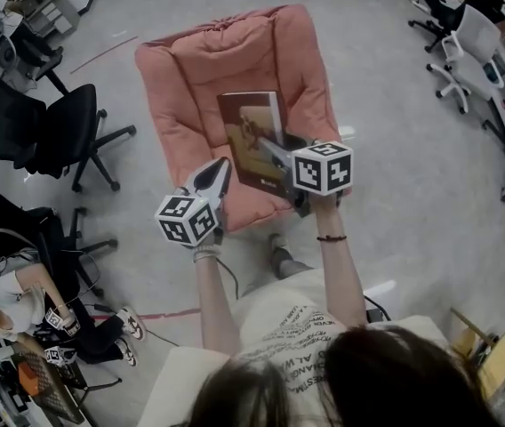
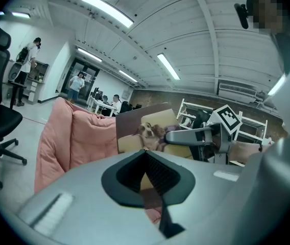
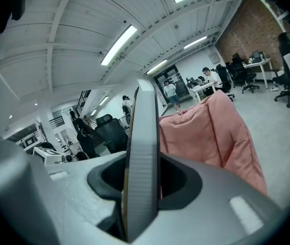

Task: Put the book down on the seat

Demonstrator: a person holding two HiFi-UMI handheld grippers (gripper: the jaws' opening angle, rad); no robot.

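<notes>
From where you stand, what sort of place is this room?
Most likely a shared open-plan office or lab. Black wheeled office chairs stand on a bare grey floor, people work at desks further back, and long strip lights run along a white ceiling.

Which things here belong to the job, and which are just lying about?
Job: book, held in the right claw; pink seat.
Lying about: black office chairs; white office chair; seated person.
</notes>
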